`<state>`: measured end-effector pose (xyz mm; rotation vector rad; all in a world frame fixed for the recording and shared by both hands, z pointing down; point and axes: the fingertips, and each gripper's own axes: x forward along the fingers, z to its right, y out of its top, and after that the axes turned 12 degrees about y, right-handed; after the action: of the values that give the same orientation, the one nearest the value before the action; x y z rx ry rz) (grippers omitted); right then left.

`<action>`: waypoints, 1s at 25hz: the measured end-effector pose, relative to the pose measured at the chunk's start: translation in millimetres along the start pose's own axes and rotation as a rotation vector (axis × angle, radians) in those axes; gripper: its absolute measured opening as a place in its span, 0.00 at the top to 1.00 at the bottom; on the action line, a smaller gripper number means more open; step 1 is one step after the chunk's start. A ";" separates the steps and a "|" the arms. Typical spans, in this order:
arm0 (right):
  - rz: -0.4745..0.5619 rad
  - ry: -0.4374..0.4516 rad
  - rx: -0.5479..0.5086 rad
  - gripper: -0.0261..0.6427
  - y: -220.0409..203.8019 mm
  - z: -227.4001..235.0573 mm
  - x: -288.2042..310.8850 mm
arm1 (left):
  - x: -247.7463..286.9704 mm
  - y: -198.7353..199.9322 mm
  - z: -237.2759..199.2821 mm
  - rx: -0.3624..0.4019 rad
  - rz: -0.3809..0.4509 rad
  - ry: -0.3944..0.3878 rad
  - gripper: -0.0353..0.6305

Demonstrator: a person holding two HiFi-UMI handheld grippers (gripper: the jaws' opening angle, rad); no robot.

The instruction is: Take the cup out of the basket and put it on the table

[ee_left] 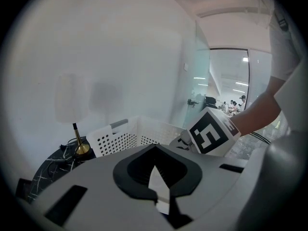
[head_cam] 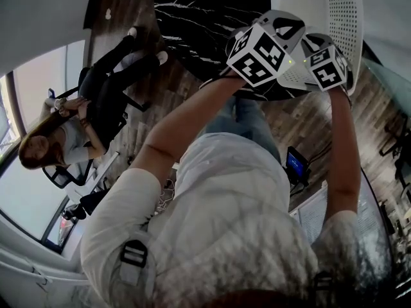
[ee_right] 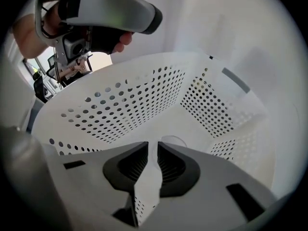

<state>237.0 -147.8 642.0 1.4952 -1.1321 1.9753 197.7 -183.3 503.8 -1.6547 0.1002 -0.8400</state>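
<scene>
A white perforated basket point(head_cam: 334, 11) stands on the black marble table point(head_cam: 192, 11). In the right gripper view, my right gripper point(ee_right: 151, 146) is down inside the basket point(ee_right: 120, 105), its jaws a narrow gap apart over the white floor. Just beyond its right jaw shows the thin rim of a clear cup point(ee_right: 173, 139); I cannot tell whether they touch. My left gripper point(ee_left: 155, 150) is shut on nothing and held outside, beside the basket point(ee_left: 125, 136). In the head view only the marker cubes of the left point(head_cam: 260, 50) and right point(head_cam: 327, 66) grippers show.
A brass-based lamp point(ee_left: 81, 146) with a cable stands on the table point(ee_left: 48, 170) left of the basket. A wall rises close behind it. A person sits on a chair point(head_cam: 90, 108) away from the table. A glass partition point(ee_left: 226, 81) is at the right.
</scene>
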 end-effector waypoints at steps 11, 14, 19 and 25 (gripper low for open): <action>-0.040 0.019 0.016 0.88 -5.2 7.0 18.5 | 7.8 -5.7 1.1 0.005 -0.018 -0.001 0.94; -0.051 0.021 0.007 0.88 -4.7 7.1 20.6 | 7.0 -6.2 1.1 0.006 -0.022 -0.001 0.94; -0.057 0.027 0.000 0.90 -6.2 6.3 21.7 | 6.7 -9.9 3.9 0.002 -0.030 -0.008 0.94; -0.071 0.037 -0.005 0.92 -8.9 3.1 21.3 | 4.3 -11.5 4.3 -0.002 -0.033 -0.008 0.94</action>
<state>238.1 -148.1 665.2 1.4698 -1.0534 1.9425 199.0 -178.6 516.0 -1.6653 0.0677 -0.8583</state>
